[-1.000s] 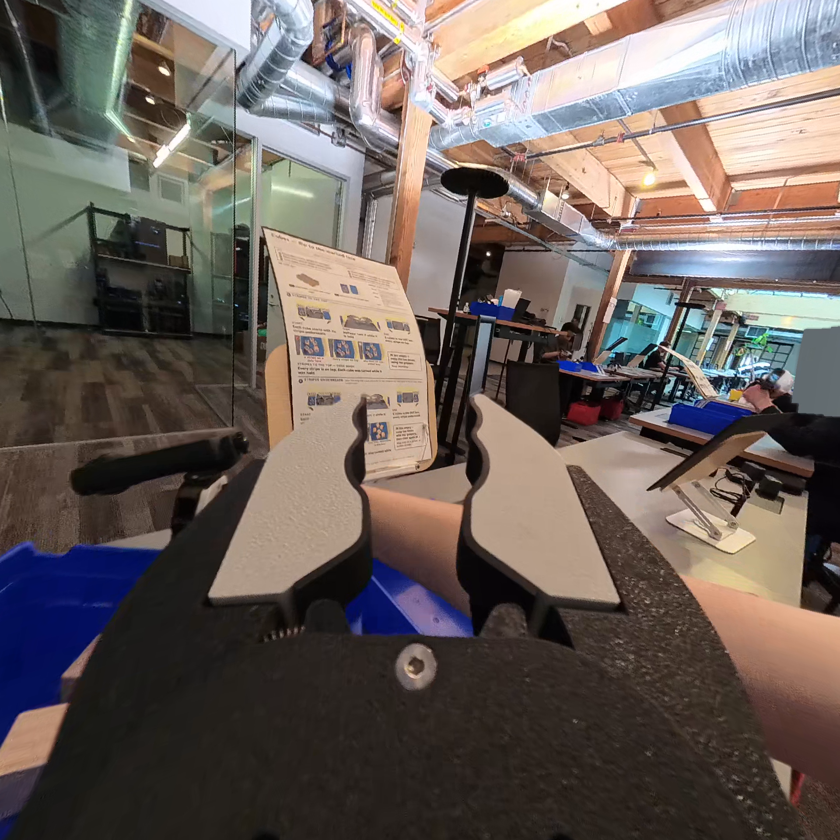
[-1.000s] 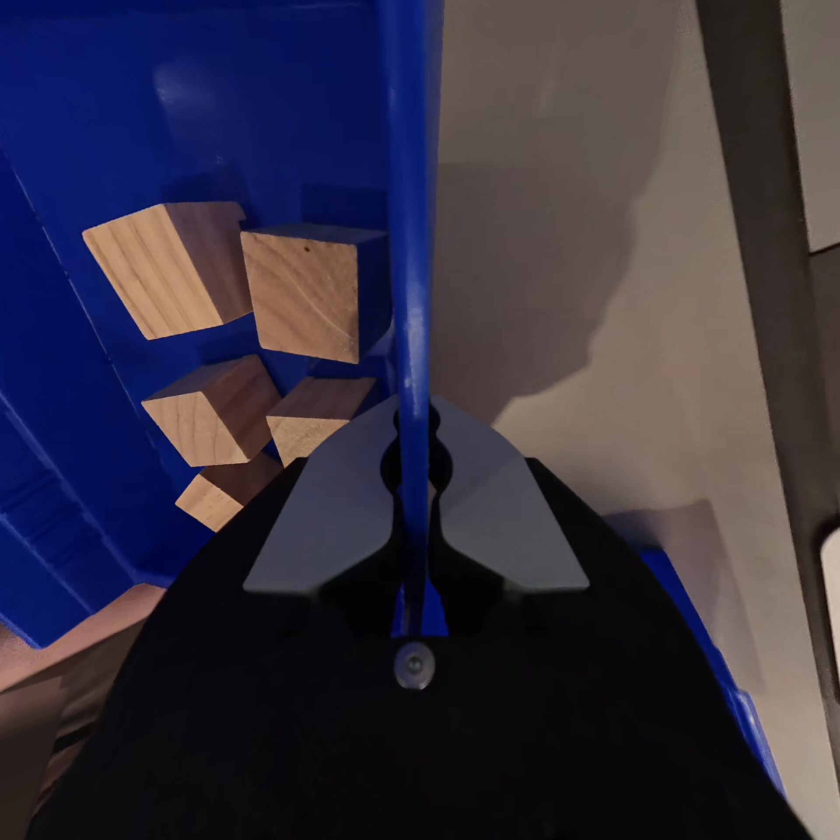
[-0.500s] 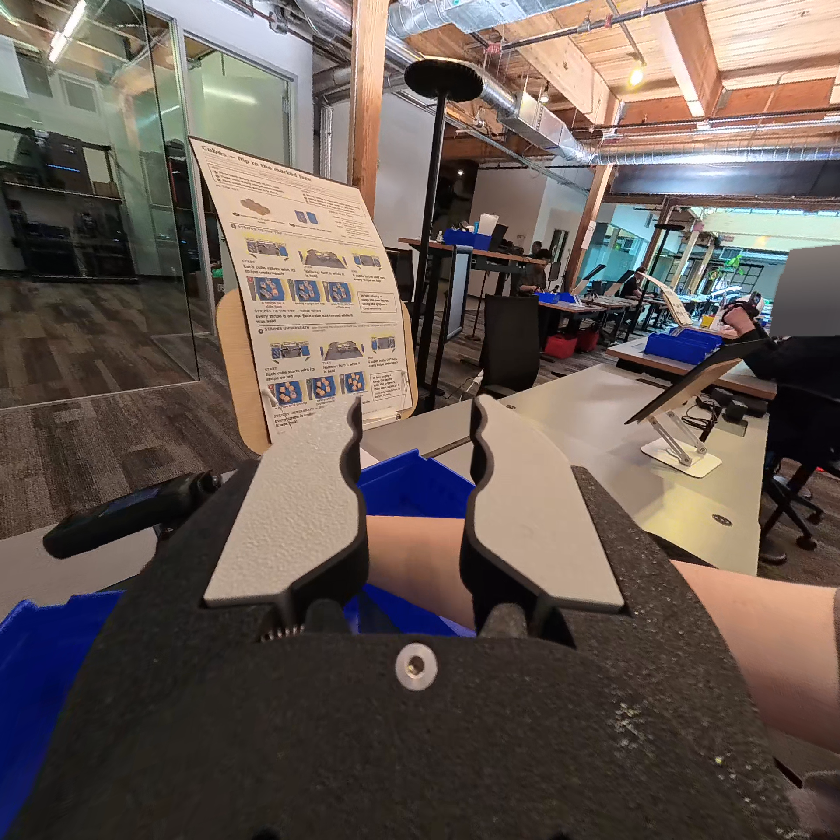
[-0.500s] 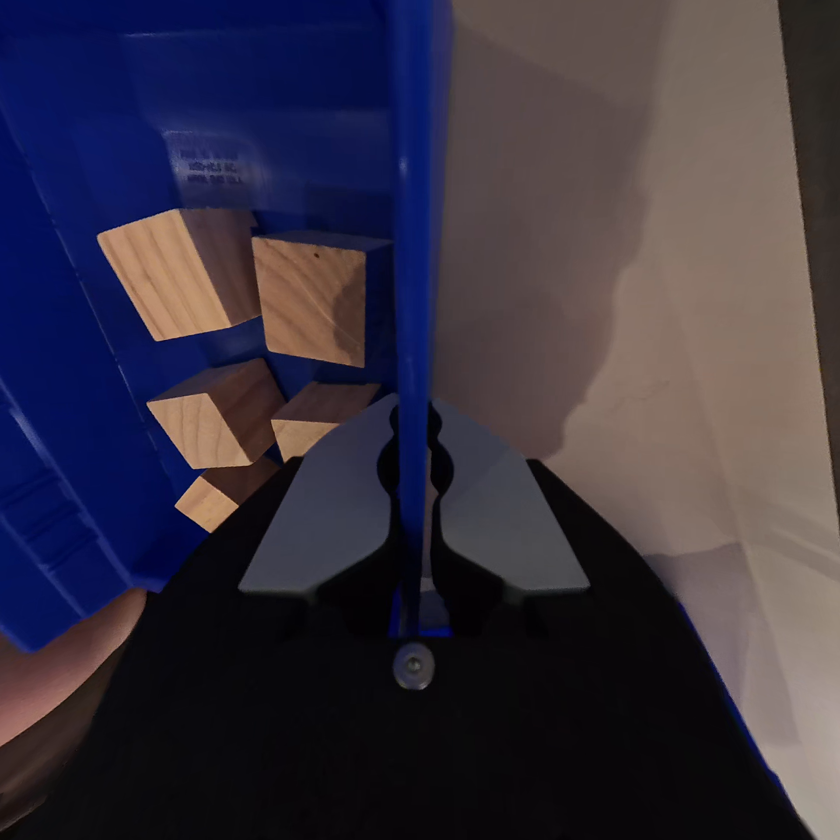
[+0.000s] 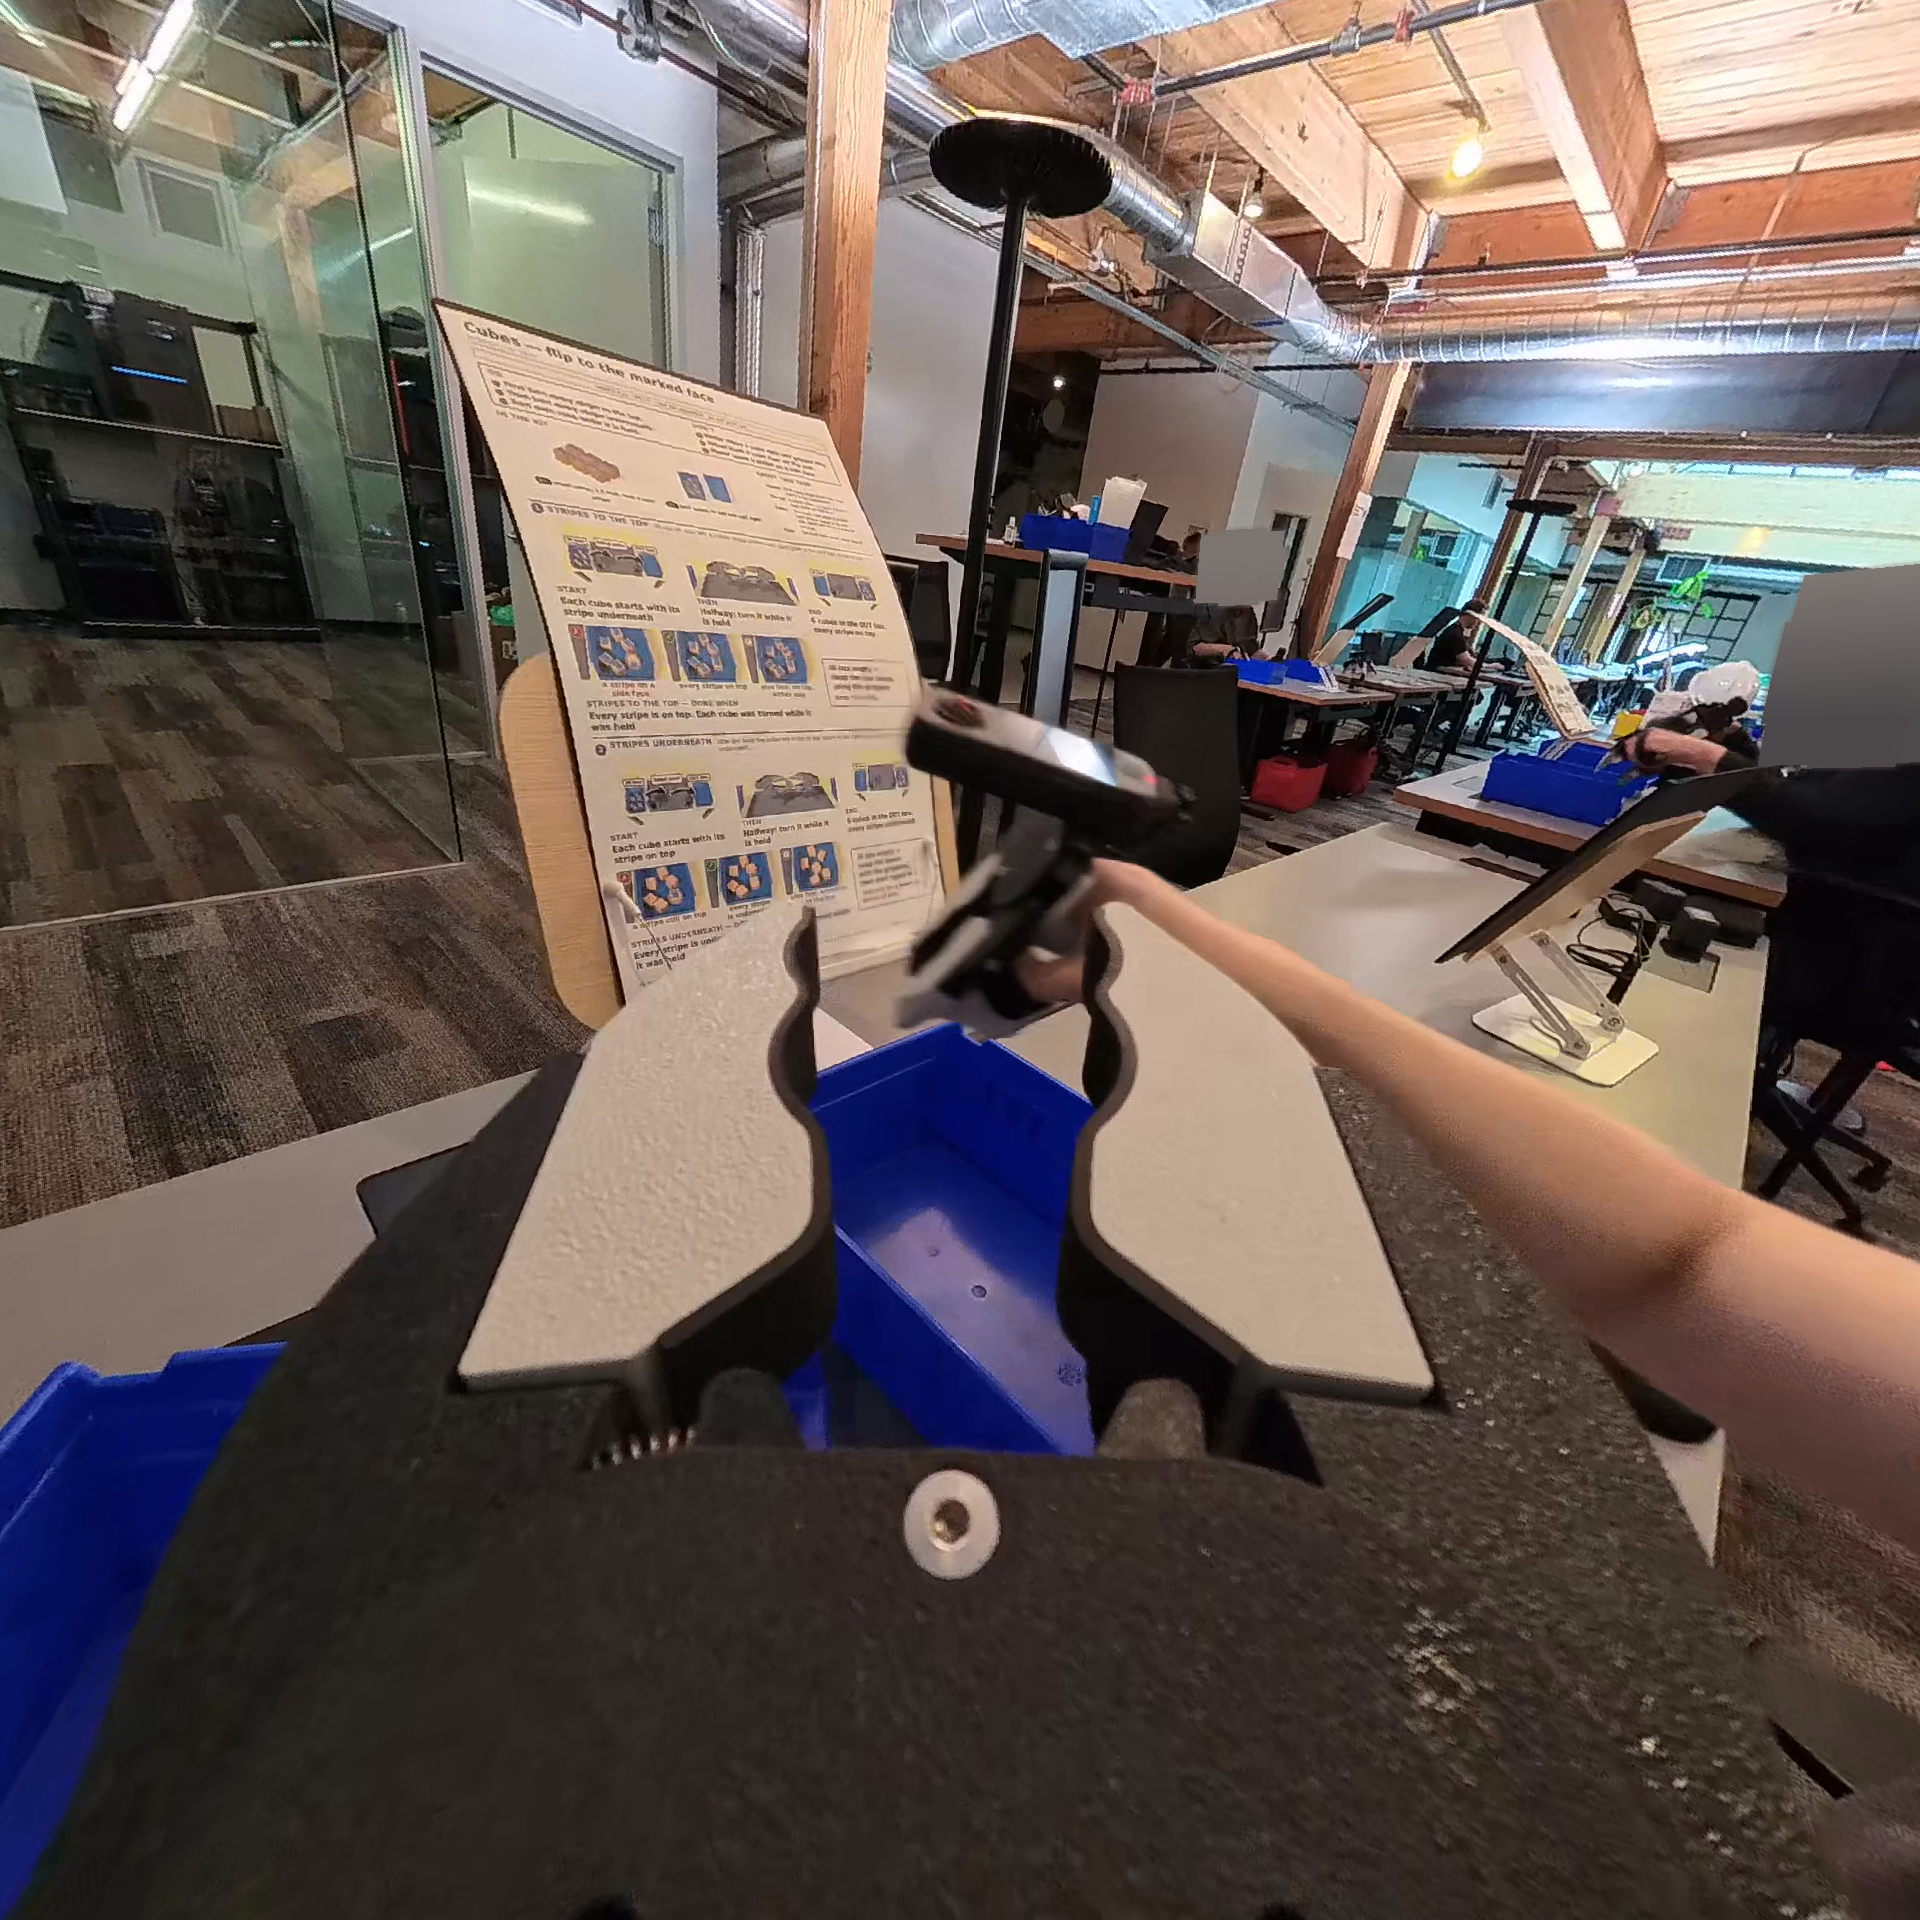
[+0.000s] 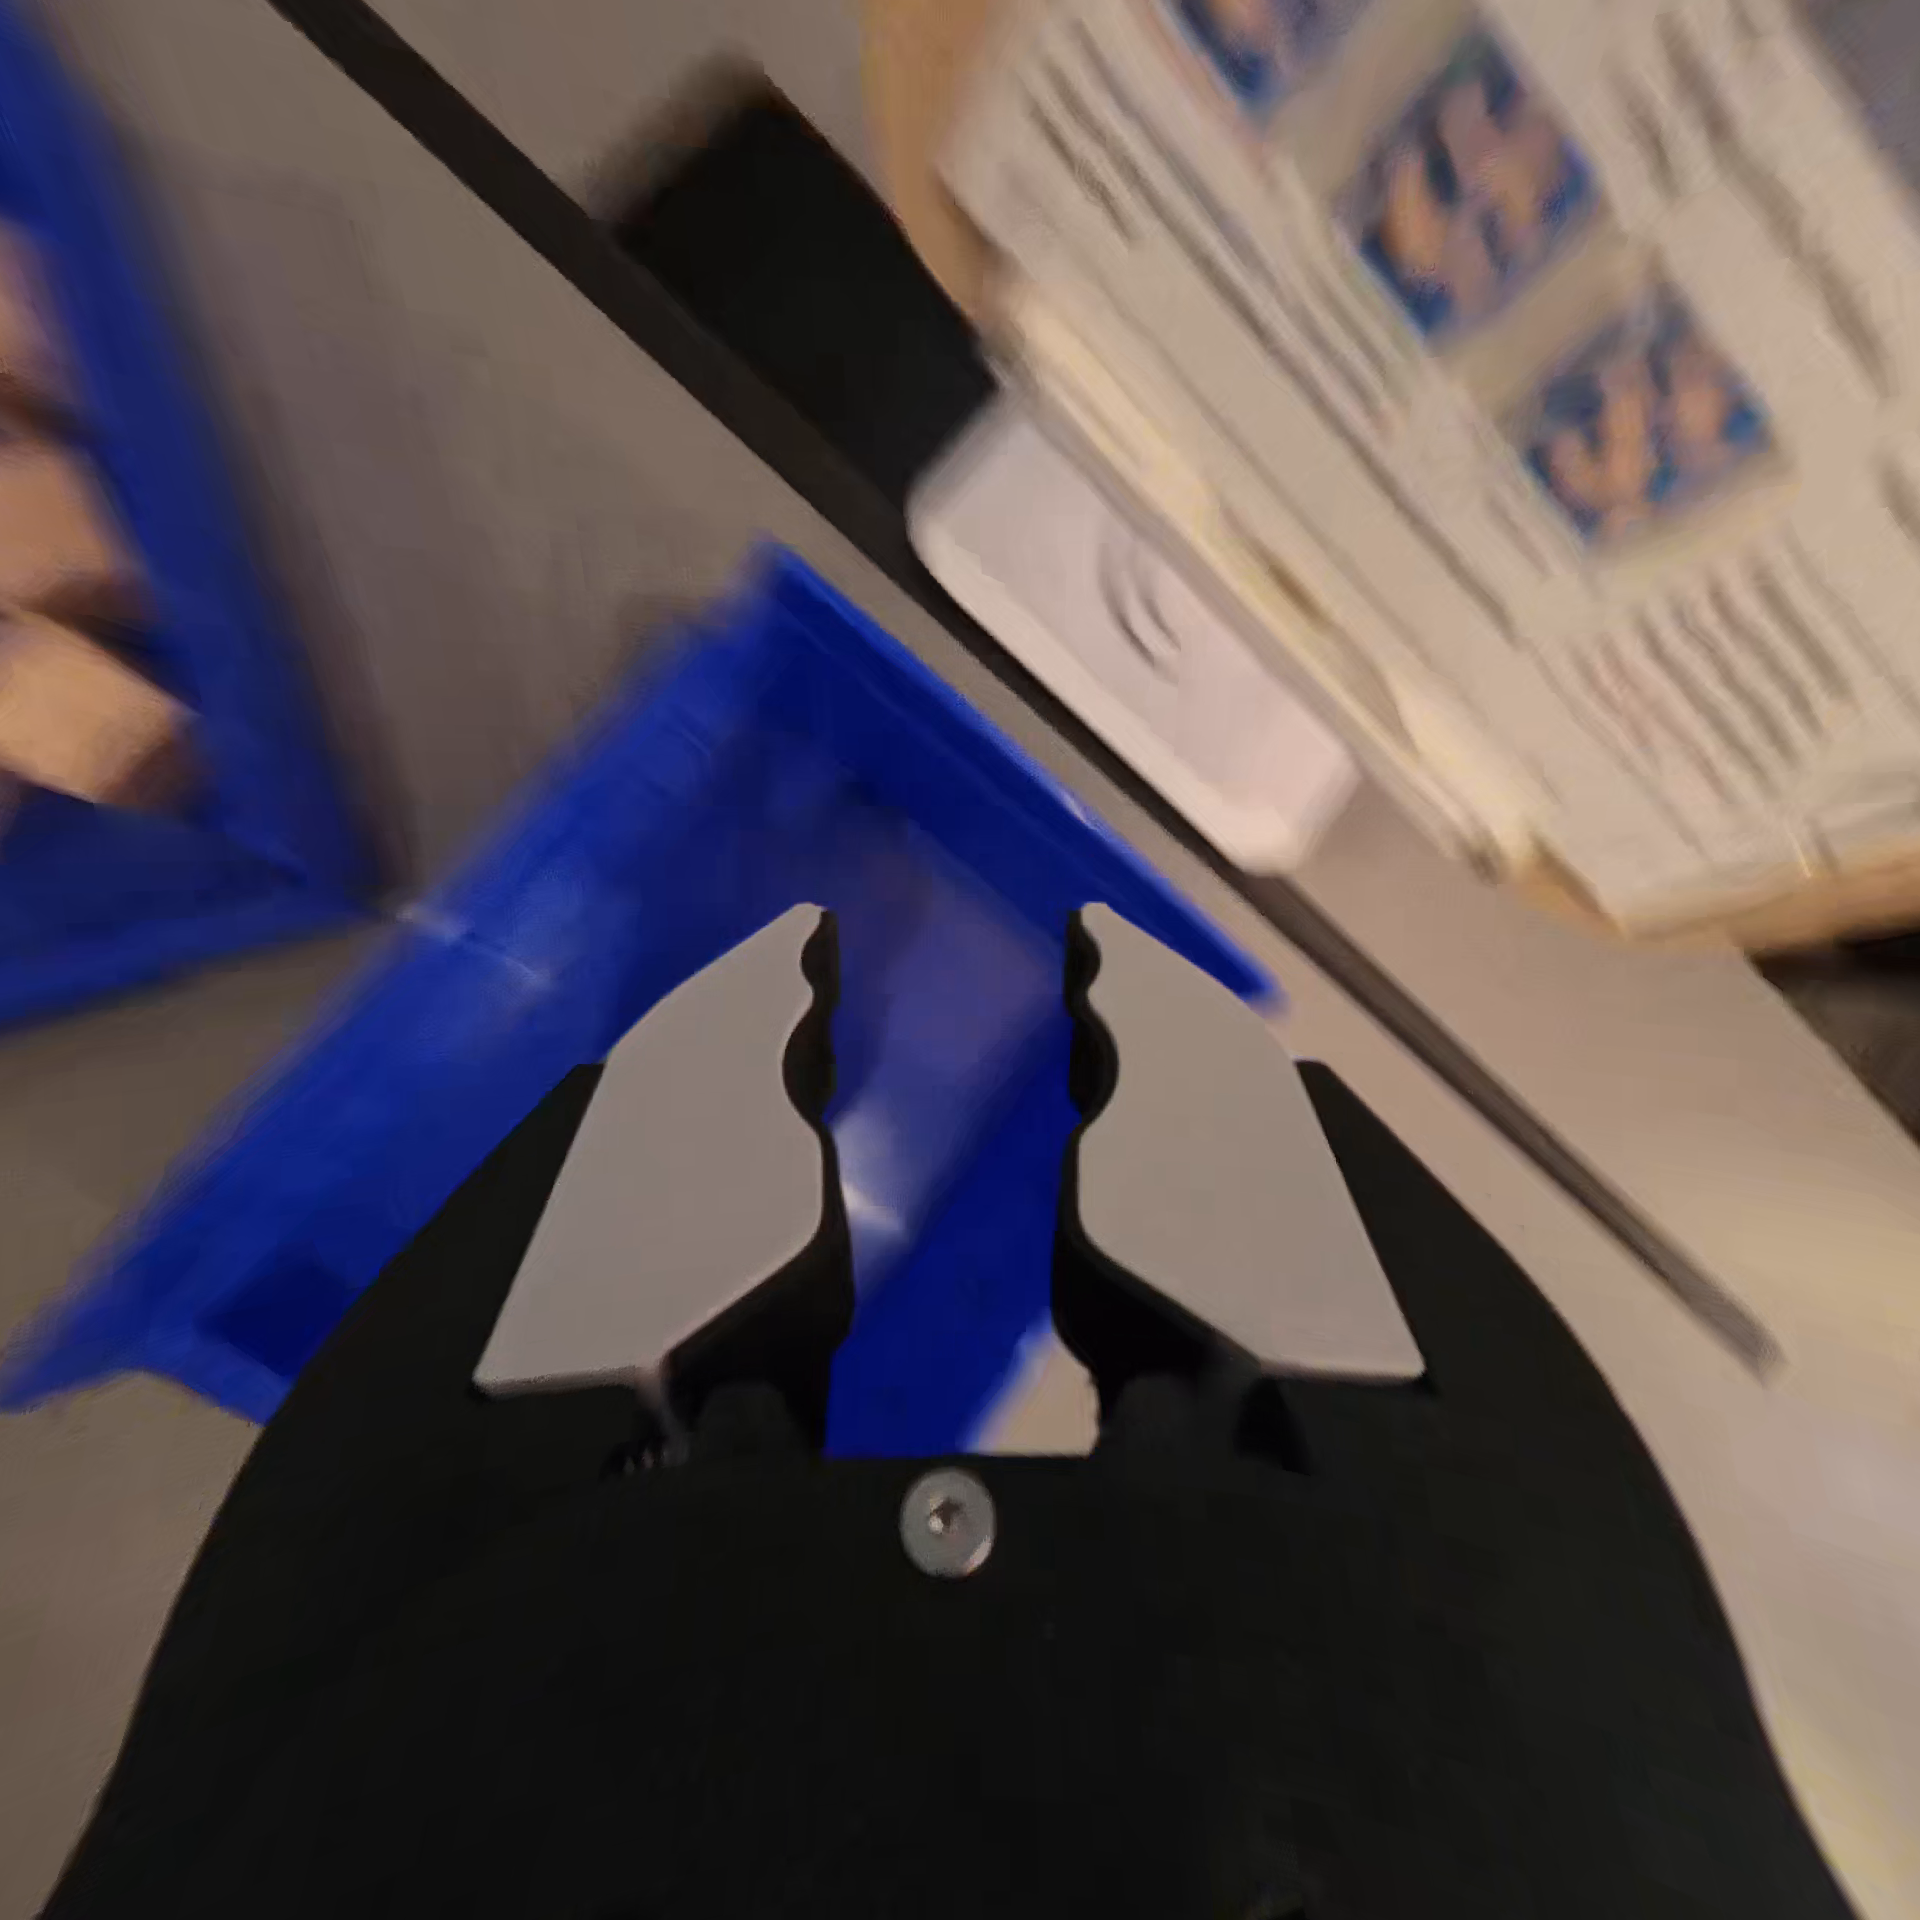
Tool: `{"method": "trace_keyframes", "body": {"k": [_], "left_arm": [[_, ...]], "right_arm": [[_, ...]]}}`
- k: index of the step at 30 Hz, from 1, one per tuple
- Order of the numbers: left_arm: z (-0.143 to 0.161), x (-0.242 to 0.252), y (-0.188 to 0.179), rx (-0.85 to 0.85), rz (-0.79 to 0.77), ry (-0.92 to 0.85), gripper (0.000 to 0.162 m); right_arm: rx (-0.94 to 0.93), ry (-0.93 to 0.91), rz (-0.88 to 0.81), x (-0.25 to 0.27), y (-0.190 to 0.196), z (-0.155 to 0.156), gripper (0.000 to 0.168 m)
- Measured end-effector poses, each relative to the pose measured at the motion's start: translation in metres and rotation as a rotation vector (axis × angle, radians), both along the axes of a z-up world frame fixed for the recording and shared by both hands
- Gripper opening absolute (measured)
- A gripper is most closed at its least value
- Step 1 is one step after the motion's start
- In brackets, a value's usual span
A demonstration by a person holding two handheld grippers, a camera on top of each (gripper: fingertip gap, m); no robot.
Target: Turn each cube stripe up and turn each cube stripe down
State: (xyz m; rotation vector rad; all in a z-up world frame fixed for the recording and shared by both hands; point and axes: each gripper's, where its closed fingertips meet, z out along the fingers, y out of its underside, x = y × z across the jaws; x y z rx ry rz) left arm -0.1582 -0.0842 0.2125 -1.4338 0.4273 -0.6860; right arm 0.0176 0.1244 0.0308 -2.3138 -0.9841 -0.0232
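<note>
Cubes are out of clear sight now; a blurred tan shape far left in the right wrist view may be one. Your right gripper (image 6: 948, 940) has let go of the bin (image 6: 665, 831) wall and hangs half open, empty. Your left gripper (image 5: 951, 971) hovers half open over the bin, holding nothing.

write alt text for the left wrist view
Open left tongs hover over an empty blue bin on a grey table. Beyond, the person's arm holds the right tongs near a propped instruction sheet.
</note>
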Motion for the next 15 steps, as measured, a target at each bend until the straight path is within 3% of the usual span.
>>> {"method": "trace_keyframes", "body": {"k": [2,4,10,13,15], "left_arm": [[0.001,0.002,0.001,0.003,0.004,0.003,0.049],[0.001,0.005,0.002,0.005,0.005,0.007,0.049],[-0.009,0.029,0.012,-0.032,0.001,0.091,0.049],[-0.015,0.048,0.016,-0.045,-0.013,0.137,0.050],[-0.019,0.063,0.018,-0.048,-0.031,0.178,0.050]], "right_arm": [[-0.046,-0.153,-0.164,0.078,-0.008,-0.031,0.062],[-0.161,-0.158,-0.253,0.118,-0.026,-0.063,0.070],[-0.395,-0.026,-0.265,0.132,-0.054,-0.126,0.070],[-0.576,0.046,-0.202,0.120,-0.075,-0.147,0.057],[-0.665,0.095,-0.170,0.115,-0.083,-0.153,0.032]]}}
